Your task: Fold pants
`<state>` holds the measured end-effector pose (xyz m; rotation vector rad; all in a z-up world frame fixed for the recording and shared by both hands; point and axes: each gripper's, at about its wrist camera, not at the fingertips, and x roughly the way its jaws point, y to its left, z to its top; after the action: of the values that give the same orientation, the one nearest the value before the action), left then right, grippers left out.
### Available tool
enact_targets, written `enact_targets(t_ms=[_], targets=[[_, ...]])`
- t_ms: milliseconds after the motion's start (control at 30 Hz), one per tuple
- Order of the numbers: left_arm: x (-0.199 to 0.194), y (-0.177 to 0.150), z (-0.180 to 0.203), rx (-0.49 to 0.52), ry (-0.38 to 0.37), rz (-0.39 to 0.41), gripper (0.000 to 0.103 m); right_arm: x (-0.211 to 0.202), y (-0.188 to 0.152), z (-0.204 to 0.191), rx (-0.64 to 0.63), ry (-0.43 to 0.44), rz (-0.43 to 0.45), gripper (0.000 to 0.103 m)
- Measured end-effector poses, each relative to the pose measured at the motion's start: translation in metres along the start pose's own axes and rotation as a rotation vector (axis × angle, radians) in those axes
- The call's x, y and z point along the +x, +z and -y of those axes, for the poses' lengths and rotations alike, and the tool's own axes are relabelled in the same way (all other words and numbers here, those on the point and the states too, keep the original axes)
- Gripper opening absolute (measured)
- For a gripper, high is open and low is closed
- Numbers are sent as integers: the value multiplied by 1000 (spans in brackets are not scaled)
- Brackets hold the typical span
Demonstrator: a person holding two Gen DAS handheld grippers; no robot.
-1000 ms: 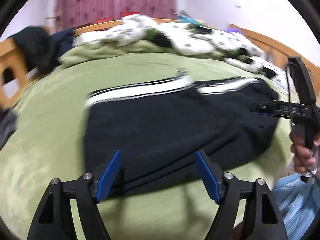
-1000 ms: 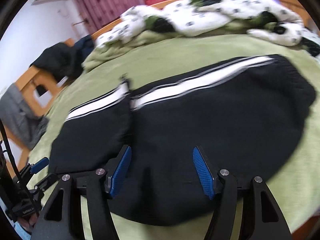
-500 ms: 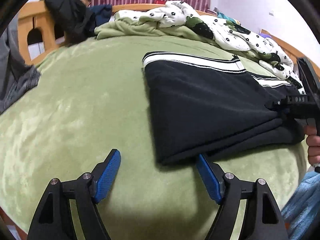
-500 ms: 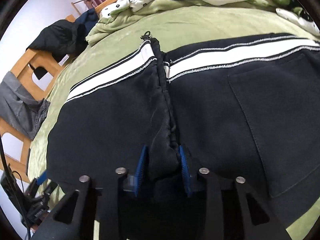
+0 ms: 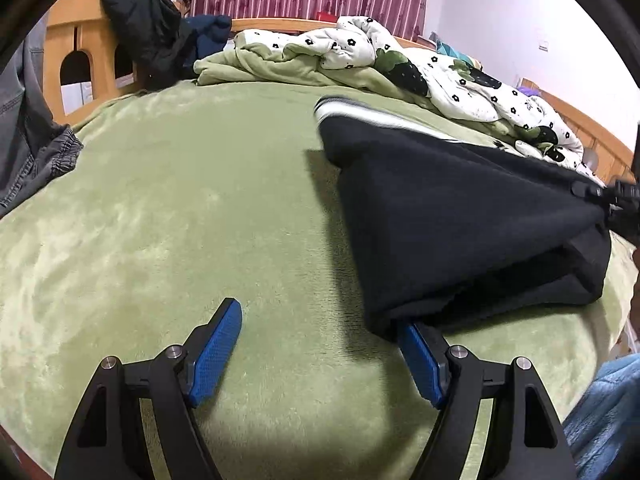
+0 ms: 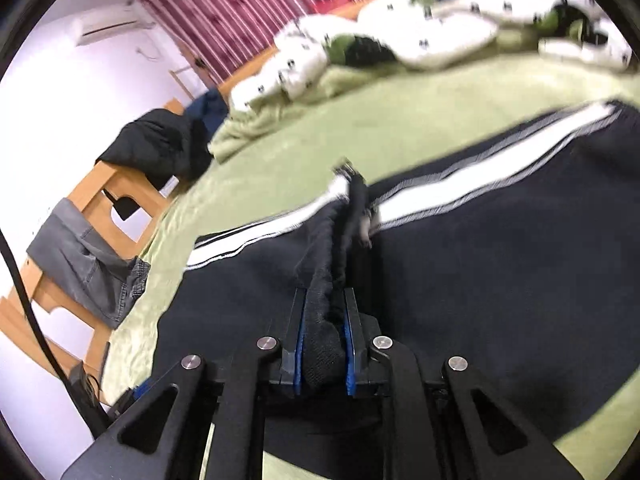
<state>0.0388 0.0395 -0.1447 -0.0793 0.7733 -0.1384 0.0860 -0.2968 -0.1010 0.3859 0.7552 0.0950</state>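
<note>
black pants [image 5: 460, 216] lie on the green bed [image 5: 180, 200]; a second ago the right gripper [image 6: 324, 344] was wide, now it pinches a fold and lifts it; the left gripper [image 5: 320, 352] stays spread by the edge; folding has begun

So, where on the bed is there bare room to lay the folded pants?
The widest free patch is the green blanket, between the black pants and the wooden bed frame. It is crowded at the back, where the flower-print quilt is piled up, and at the corner with the dark jacket.
</note>
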Motion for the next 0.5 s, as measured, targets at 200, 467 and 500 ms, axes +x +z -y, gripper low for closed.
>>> enact_targets(t_ms=[200, 467, 500], targets=[[6, 3, 0, -20, 30, -10, 75, 45, -25, 24, 70, -17, -173, 25], [7, 1, -4, -38, 23, -18, 76, -11, -31, 27, 7, -17, -127, 49], [6, 1, -4, -36, 25, -17, 75, -12, -34, 27, -5, -21, -133, 49]])
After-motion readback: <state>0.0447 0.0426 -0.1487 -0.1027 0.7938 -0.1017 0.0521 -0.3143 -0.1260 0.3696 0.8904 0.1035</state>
